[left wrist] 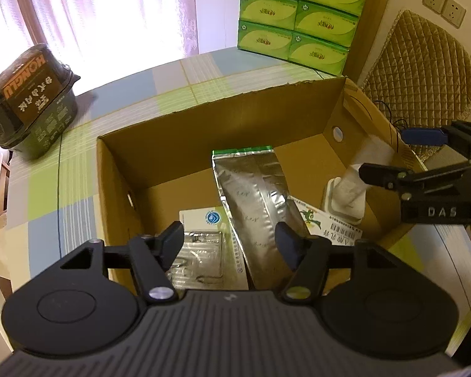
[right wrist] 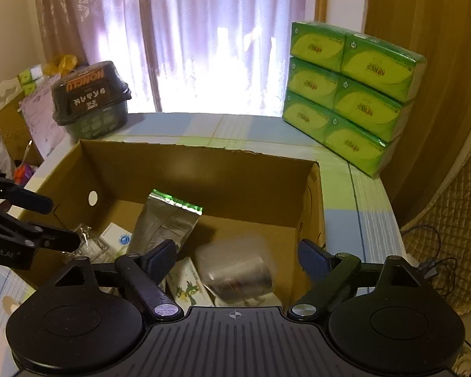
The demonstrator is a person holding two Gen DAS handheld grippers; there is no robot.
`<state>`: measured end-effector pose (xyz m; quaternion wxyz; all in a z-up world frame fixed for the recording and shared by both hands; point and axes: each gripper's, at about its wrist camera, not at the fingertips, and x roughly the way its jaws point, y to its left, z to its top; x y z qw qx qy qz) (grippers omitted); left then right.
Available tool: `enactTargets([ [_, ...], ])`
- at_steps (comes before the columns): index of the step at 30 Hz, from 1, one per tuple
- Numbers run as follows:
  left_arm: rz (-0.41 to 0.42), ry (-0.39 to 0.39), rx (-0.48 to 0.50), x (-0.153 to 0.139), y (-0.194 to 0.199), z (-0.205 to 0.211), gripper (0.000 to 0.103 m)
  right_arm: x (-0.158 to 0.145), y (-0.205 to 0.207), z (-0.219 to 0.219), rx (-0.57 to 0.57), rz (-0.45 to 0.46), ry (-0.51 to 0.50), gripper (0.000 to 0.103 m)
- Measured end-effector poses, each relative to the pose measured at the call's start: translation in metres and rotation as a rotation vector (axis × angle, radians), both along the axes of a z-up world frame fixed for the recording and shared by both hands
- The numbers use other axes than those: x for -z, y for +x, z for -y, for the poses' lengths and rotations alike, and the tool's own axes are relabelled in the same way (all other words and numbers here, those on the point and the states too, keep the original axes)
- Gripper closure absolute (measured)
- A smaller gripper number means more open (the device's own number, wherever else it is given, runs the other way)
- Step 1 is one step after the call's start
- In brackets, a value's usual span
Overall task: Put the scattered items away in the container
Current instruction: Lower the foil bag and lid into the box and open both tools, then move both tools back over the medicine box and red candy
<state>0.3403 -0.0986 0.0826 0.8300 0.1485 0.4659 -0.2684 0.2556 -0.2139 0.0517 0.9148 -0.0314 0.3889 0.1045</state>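
Both tools hover open and empty over the box (left wrist: pixel 160 132), left tool (left wrist: pixel 229 245) and right tool (right wrist: pixel 237 256); the one loose item, the black tub (left wrist: pixel 31 100), sits on the worktop (left wrist: pixel 47 188) far-left of the box, nearer the left tool.

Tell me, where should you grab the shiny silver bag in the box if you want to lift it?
Probably by its green-edged top seal, coming down from above. The silver bag leans upright in the cardboard box, so that flat, thin seal sticks up clear of the other items and should fit between the tool's fingers.
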Motion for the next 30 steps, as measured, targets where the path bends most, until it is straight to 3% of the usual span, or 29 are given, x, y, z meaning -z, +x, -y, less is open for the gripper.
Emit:
enactTargets([
  [10, 0.061, -0.045, -0.02, -0.021, -0.031, -0.025, 0.03, -0.02, -0.032, 0.008, 0.029, 0.056, 0.016, 0.013],
  [23, 0.145, -0.105, -0.027, -0.065, -0.11, -0.066, 0.018, -0.061, -0.111, 0.007, 0.035, 0.131, 0.029, 0.013],
  [30, 0.172, -0.103, -0.029, -0.06, -0.156, -0.087, 0.009, -0.072, -0.162, 0.006, 0.0, 0.152, 0.004, 0.013],
])
